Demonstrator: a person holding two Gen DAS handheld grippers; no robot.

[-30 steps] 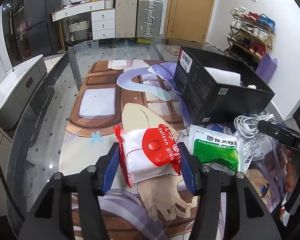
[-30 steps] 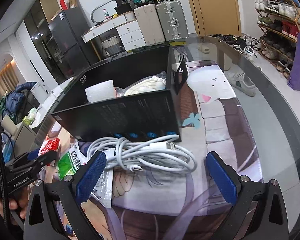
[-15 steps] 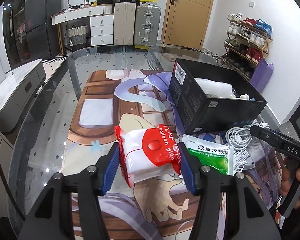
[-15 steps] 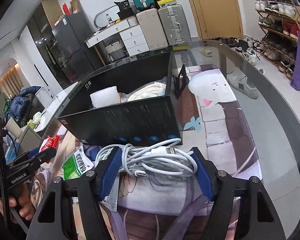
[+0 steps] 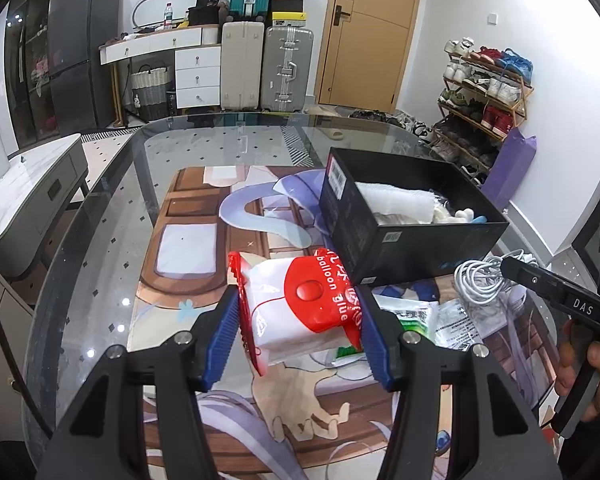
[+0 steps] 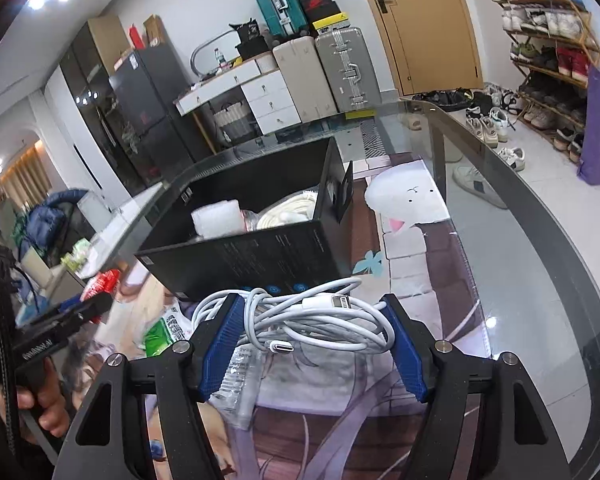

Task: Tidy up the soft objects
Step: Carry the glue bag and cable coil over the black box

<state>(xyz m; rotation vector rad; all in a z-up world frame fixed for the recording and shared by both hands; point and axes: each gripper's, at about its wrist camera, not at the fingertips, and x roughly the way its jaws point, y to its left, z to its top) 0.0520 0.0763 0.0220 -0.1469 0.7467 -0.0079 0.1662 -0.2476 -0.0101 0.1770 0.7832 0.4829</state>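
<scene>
Beyond the desk's far edge, two suitcases point(image 5: 266, 72), a wooden door point(image 5: 370, 32), a shoe rack point(image 5: 486, 92) at right.

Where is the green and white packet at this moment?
In the left wrist view the green and white packet lies on the printed mat, lower right, partly behind the held balloon glue bag and before the black box.

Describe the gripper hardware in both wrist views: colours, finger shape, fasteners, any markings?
Both match: the left gripper and right gripper have matte black angular fingers with triangular cutouts, ribbed blue pads and silver round fasteners. Seen side-on they are black pistol-grip handles; the right one reads DAS. No sleeves visible.
</scene>
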